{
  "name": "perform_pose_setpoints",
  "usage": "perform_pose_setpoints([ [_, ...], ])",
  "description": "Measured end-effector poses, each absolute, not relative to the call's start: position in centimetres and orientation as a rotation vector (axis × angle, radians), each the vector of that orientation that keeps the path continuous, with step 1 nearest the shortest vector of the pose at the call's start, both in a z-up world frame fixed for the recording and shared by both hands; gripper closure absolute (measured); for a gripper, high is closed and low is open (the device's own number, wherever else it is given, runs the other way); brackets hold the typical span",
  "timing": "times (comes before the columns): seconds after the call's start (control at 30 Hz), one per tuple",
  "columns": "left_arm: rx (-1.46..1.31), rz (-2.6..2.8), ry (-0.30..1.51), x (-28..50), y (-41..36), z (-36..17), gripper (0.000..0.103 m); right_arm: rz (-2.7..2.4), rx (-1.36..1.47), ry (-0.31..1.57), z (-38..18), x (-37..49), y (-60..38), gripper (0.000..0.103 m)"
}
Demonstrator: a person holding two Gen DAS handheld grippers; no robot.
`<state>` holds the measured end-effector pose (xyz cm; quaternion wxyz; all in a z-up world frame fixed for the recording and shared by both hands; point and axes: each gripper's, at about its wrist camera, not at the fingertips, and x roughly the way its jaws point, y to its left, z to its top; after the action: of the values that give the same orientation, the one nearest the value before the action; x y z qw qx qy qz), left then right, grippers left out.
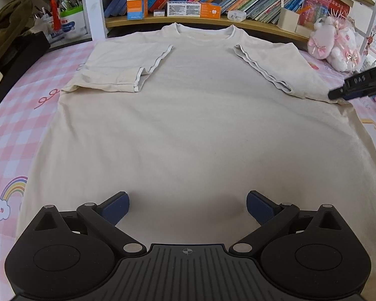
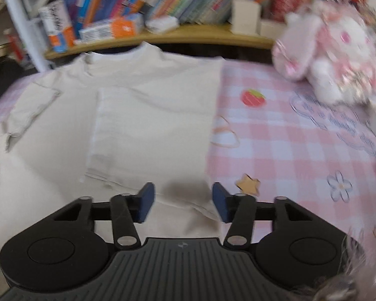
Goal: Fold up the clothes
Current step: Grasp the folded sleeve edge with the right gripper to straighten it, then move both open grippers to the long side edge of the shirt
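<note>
A cream T-shirt (image 1: 188, 125) lies flat on the pink checked sheet (image 1: 20, 135), collar toward the shelf. Both short sleeves are folded inward, the left sleeve (image 1: 122, 67) and the right sleeve (image 1: 270, 67). My left gripper (image 1: 188, 208) stands wide open over the shirt's lower part, with nothing between its blue pads. In the blurred right wrist view my right gripper (image 2: 183, 200) is open just above the shirt's (image 2: 150, 115) right folded edge. Cloth lies below its gap and the pads do not press on it. The right gripper's body (image 1: 356, 85) also shows at the shirt's right side.
A wooden shelf (image 1: 200, 21) with several books and boxes runs behind the collar. A pink plush toy (image 1: 336, 42) sits at the back right. Dark bags (image 1: 10, 40) and a pen pot (image 1: 70, 22) stand at the back left. Bare sheet (image 2: 288, 150) lies right of the shirt.
</note>
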<state>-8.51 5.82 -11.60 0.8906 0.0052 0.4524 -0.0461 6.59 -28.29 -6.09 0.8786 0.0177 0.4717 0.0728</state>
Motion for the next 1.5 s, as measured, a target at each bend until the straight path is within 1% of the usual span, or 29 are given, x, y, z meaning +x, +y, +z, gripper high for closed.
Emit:
perform_pose_setpoints([
  [0.03,0.01,-0.095,0.94,-8.5,5.8,-11.6,0.001,0.142,0.041,0.994,-6.4,6.6,-28.5,0.068],
  [0.1,0.01,-0.094,0.942,-8.4,5.8,-11.6,0.001,0.137,0.05,0.999,-6.7,6.5,-29.0,0.074],
  [0.13,0.013,-0.094,0.942,-8.4,5.7,-11.6,0.001,0.135,0.055,1.002,-6.8,6.5,-29.2,0.082],
  [0.17,0.016,-0.093,0.943,-8.3,5.7,-11.6,0.001,0.134,0.054,1.003,-6.9,6.5,-29.3,0.086],
  [0.23,0.019,-0.092,0.946,-8.3,5.6,-11.6,0.0,0.133,0.043,1.003,-6.9,6.4,-29.6,0.09],
  [0.43,0.016,-0.091,0.954,-8.2,5.7,-11.6,0.0,0.087,0.049,0.989,-7.0,6.5,-30.2,0.093],
  [0.67,0.034,-0.083,0.962,-8.5,5.6,-11.6,0.0,0.094,0.1,0.99,-7.1,6.5,-31.1,0.092],
  [0.7,0.028,-0.08,0.964,-8.5,5.6,-11.5,0.0,0.099,0.097,0.995,-7.0,6.5,-31.0,0.092],
  [0.8,0.009,-0.065,0.961,-8.6,6.0,-11.2,0.0,0.104,0.106,0.992,-6.8,6.1,-30.9,0.081],
  [0.83,0.005,-0.056,0.954,-8.6,6.1,-11.1,0.0,0.105,0.113,0.987,-6.7,5.8,-31.0,0.075],
  [0.87,0.002,-0.047,0.948,-8.6,6.3,-11.0,0.0,0.105,0.117,0.984,-6.6,5.6,-31.0,0.072],
  [0.93,-0.002,-0.029,0.938,-8.6,6.7,-10.7,0.0,0.105,0.119,0.983,-6.6,5.1,-31.1,0.072],
  [1.0,-0.008,-0.008,0.927,-8.7,7.1,-10.4,0.0,0.103,0.107,0.979,-6.5,4.3,-31.0,0.069],
  [1.07,-0.012,0.009,0.913,-8.8,7.5,-10.1,0.0,0.09,0.088,0.968,-6.5,3.4,-30.8,0.055],
  [1.17,-0.012,0.023,0.891,-9.0,8.3,-9.6,0.0,0.056,0.059,0.951,-6.4,1.6,-30.3,0.044],
  [1.33,-0.055,0.034,0.856,-9.0,9.7,-8.6,0.0,0.002,0.033,0.921,-6.1,-2.5,-29.3,0.035],
  [1.5,-0.064,-0.012,0.813,-10.2,10.5,-7.9,0.0,-0.059,0.036,0.896,-5.7,-6.7,-27.9,0.03],
])
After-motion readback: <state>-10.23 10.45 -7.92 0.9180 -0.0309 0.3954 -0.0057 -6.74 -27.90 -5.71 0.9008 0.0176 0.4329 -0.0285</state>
